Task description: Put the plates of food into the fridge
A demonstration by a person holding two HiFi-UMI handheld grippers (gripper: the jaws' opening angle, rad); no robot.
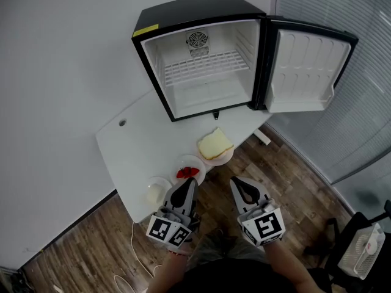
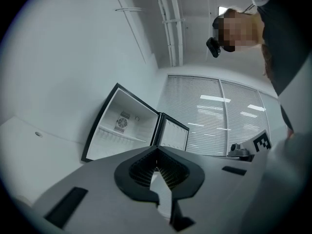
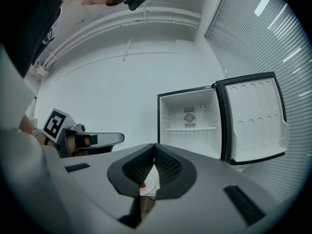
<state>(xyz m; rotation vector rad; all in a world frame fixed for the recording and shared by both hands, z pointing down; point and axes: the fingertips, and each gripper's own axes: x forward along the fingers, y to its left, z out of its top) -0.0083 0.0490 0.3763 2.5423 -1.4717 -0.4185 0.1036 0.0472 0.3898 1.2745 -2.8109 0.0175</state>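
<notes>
Looking down through the head view, I see the fridge [image 1: 183, 8] standing open at the back of the white worktop [image 1: 122, 145], its door [image 1: 305, 69] swung out to the right; a wire shelf [image 1: 204, 67] crosses the inside, with a round fan grille [image 1: 197, 40] on the back wall above it. Three plates sit in a slanting row in front of the fridge, all on the worktop and outside the fridge; the bread plate [image 1: 221, 158] lies nearest the fridge and carries a slice of bread [image 1: 215, 143]; the red-food plate [image 1: 190, 161] comes next, just beside it; the pale-food plate [image 1: 160, 180] lies closest to the worktop's near edge.

I hold the left gripper [image 1: 188, 185] at the near edge of the worktop, its tip by the red-food plate; I cannot tell whether it touches; in the left gripper view its jaws are clenched together at the tip with nothing between them. The right gripper [image 1: 240, 185] hangs just off the worktop, over the wooden floor [image 1: 293, 182], beside the left one; in the right gripper view its jaws are likewise pressed together and grasp nothing; both grippers point toward the open fridge.
</notes>
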